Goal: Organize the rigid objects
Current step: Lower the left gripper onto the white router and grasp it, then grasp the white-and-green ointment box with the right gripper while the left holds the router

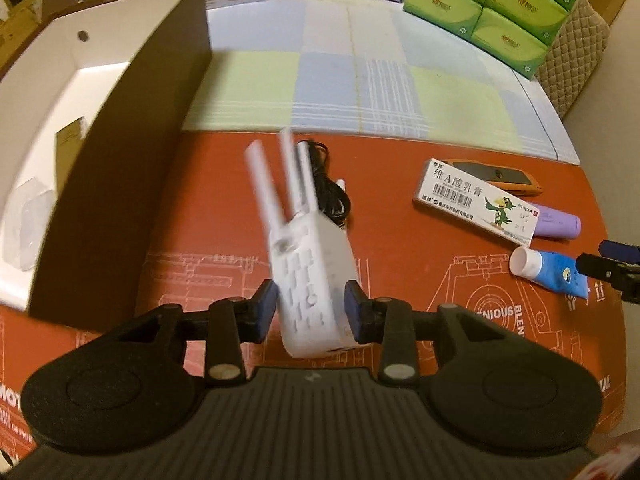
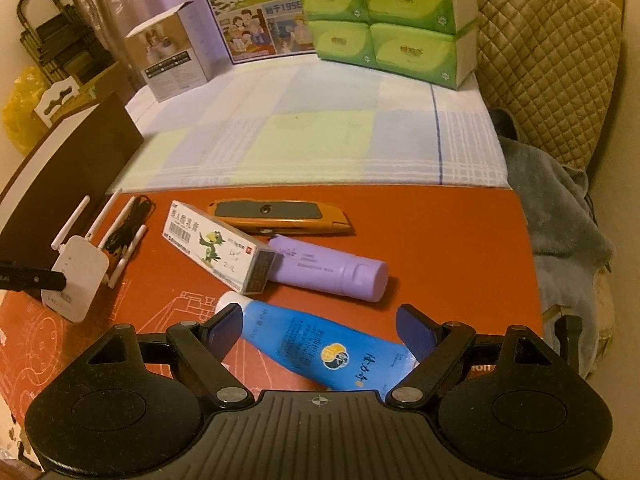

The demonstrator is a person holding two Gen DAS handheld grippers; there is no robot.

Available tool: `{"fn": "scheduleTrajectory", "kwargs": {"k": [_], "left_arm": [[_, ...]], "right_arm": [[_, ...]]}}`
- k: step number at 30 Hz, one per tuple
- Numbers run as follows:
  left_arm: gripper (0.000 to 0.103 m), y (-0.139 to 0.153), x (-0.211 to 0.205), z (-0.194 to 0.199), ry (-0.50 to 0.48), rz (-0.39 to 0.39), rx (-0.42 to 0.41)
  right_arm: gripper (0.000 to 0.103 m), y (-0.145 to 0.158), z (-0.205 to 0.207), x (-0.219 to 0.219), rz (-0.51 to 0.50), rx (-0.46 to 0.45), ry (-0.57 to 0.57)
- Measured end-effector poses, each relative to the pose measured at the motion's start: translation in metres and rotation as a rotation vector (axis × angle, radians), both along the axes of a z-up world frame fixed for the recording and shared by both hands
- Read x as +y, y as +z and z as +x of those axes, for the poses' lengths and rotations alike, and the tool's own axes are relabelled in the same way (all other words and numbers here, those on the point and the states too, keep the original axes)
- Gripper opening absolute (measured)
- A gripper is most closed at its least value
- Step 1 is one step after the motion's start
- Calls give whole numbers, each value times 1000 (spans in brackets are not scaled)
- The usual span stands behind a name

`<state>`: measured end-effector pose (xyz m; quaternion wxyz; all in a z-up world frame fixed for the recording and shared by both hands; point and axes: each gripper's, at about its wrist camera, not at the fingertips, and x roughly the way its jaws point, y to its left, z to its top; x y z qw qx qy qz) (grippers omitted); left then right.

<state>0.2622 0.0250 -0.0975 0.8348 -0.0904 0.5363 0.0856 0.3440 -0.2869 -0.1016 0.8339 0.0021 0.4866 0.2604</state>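
My left gripper point(image 1: 311, 312) is shut on a white Wi-Fi extender with antennas point(image 1: 310, 276), held tilted just above the red mat; it also shows in the right wrist view point(image 2: 78, 276). My right gripper point(image 2: 320, 332) is open, its jaws on either side of a blue tube point(image 2: 316, 348) lying on the mat. A white medicine box point(image 2: 218, 246), a purple tube point(image 2: 328, 270) and an orange utility knife point(image 2: 280, 216) lie beyond it. A brown box with a white inside point(image 1: 104, 92) stands to the left of the extender.
A black cable point(image 1: 330, 184) lies behind the extender. Green tissue packs point(image 1: 492, 8) and a printed carton point(image 2: 252, 8) stand at the back on a checked cloth point(image 1: 360, 80). A small cardboard box point(image 2: 168, 56) stands at the back left. A quilted cushion point(image 2: 544, 60) is to the right.
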Motion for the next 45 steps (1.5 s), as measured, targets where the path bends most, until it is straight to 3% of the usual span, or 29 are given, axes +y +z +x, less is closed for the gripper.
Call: {"fn": "scheduleTrajectory", "kwargs": {"k": [2, 4, 10, 19, 22, 27, 30, 36, 39, 45], "left_arm": [[33, -2, 0, 7, -11, -10, -5], [42, -6, -1, 17, -16, -18, -1], [46, -13, 4, 18, 52, -14, 39], [49, 2, -40, 15, 0, 155, 24], [51, -11, -58, 22, -33, 283, 61], [56, -26, -66, 33, -11, 357, 79], [54, -30, -53, 35, 23, 348, 67], [33, -17, -18, 24, 47, 254, -20], [32, -15, -11, 22, 7, 231, -34], [33, -16, -18, 19, 14, 257, -45]], "right_arm": [[82, -1, -1, -2, -2, 3, -10], [82, -1, -1, -4, -7, 5, -18], [82, 1, -1, -6, -11, 3, -35], [82, -1, 6, 0, -21, 8, -27], [82, -2, 7, 3, -15, 7, -15], [82, -2, 8, 4, -13, 5, -7], [82, -3, 8, 0, -17, 10, -15], [82, -4, 8, -1, -17, 9, -6], [82, -1, 5, 16, -22, -34, 73], [82, 3, -3, 76, -87, -231, 324]]}}
